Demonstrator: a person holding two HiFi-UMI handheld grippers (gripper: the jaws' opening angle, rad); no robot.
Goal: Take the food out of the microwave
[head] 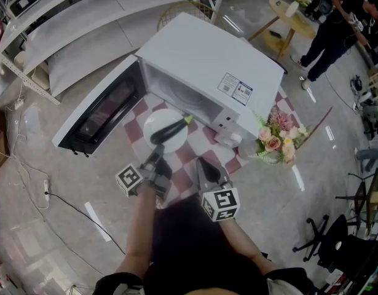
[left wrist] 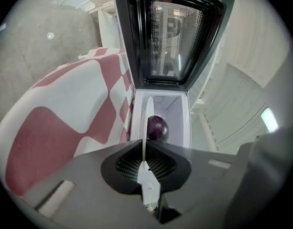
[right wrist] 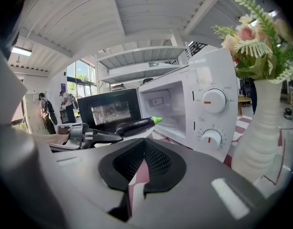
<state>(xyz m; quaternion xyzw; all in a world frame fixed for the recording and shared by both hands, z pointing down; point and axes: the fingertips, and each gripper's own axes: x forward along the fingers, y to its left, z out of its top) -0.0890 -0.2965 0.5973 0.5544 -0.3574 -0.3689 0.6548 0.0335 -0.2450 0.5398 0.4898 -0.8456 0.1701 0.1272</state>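
Left gripper (head: 157,155): jaws clamped on the near rim of a white plate (head: 158,123). In the left gripper view the plate (left wrist: 145,142) shows edge-on as a thin white line pinched between the pads of the left gripper (left wrist: 145,168).

Food: one eggplant (head: 170,129), dark purple and glossy, long and slim, with a bright green stem end (head: 189,119). It lies diagonally across the plate, stem end toward the microwave (head: 207,60). The left gripper view shows only its rounded purple end (left wrist: 157,128) beyond the plate edge. From the right gripper view the eggplant (right wrist: 134,126) lies near level, green tip (right wrist: 157,120) at the mouth of the cavity.

Position: plate and eggplant are just outside the open cavity, over the red-and-white checked cloth (head: 179,155). Whether the plate touches the cloth, I cannot tell.

Right gripper (head: 200,160): near the plate on its right side, not touching it. Its jaws (right wrist: 139,173) stand closed to a narrow slit with nothing between them; only cloth shows through.

Microwave: white, two dials on the front panel (right wrist: 208,104). The dark-windowed door (head: 102,112) is swung fully open to the left.

A white vase of pink flowers (head: 276,137) stands on the cloth at the microwave's right corner.
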